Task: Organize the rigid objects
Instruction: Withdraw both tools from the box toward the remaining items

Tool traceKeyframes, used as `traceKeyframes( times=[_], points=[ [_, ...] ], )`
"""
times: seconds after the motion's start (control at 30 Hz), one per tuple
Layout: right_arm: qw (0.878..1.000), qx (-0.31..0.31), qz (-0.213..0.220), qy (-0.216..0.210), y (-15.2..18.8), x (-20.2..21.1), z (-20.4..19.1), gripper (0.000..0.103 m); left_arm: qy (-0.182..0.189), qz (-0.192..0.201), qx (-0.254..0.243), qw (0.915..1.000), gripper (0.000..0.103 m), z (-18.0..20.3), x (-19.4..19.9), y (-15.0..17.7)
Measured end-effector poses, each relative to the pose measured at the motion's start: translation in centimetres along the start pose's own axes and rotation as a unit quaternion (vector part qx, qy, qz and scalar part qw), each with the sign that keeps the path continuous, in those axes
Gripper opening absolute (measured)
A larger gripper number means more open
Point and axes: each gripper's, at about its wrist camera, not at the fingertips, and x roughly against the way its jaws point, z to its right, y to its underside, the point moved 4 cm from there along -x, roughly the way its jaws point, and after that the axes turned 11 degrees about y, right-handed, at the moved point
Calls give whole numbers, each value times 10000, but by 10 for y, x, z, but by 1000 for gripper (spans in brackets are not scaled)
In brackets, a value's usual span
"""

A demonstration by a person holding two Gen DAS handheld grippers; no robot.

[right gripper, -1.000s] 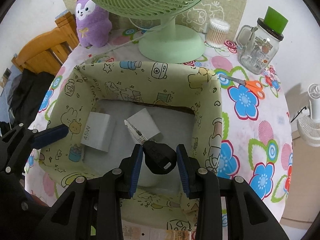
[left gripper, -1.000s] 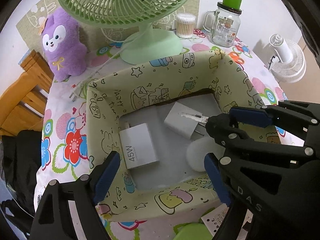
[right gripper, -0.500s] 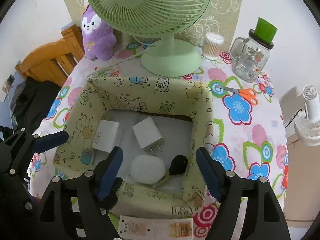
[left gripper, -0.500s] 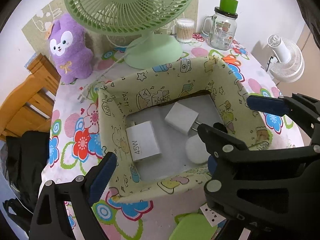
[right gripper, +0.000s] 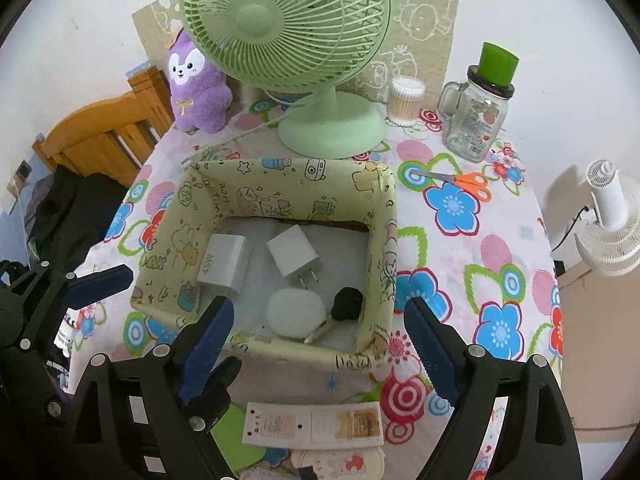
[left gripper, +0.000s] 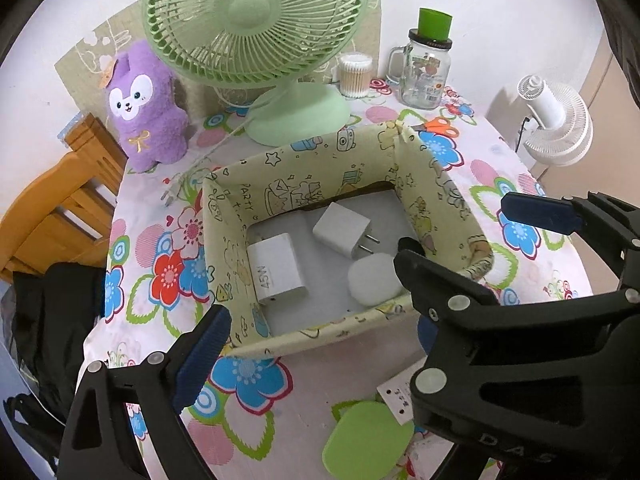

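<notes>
Left wrist view is showing the left gripper [left gripper: 316,344] hanging above the near edge of the fabric bin [left gripper: 224,240] with its jaws spread wide and holding nothing. Inside the bin a white 45W charger [left gripper: 276,268] is lying at the left, a smaller white plug adapter [left gripper: 342,230] is lying beside it with its prongs pointing right, and a white round puff [left gripper: 374,280] is sitting near the front wall. A black key head [left gripper: 408,244] is peeking out just behind one black finger of the right gripper [left gripper: 464,256], which is crossing the frame from the right. A green fan [left gripper: 260,20], a purple plush [left gripper: 144,108] and a glass jar [left gripper: 424,72] are standing behind the bin on the flowered desk [left gripper: 160,280]. Right wrist view is showing the right gripper [right gripper: 316,344] poised over the bin's front wall [right gripper: 280,348], its jaws also spread apart and empty. Here the black key [right gripper: 346,306] is lying whole in the bin's front right corner, touching the puff [right gripper: 296,314], with the adapter [right gripper: 294,256] and the charger [right gripper: 224,266] behind them. Orange scissors [right gripper: 464,180] are lying on the desk to the right of the bin, and a paper tag [right gripper: 312,424] is lying in front of it.
</notes>
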Motion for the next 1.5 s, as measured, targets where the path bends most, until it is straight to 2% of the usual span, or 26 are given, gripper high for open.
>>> traceKeyframes(
  times=[0.63, 1.5],
  points=[
    [9998, -14, 171, 34, 20, 43, 4, 92, -20, 246, -143, 9996, 96, 20, 37, 19],
    [9992, -182, 320, 180, 58, 88, 2, 93, 180, 382, -275, 9987, 97, 39, 68, 53]
  ],
)
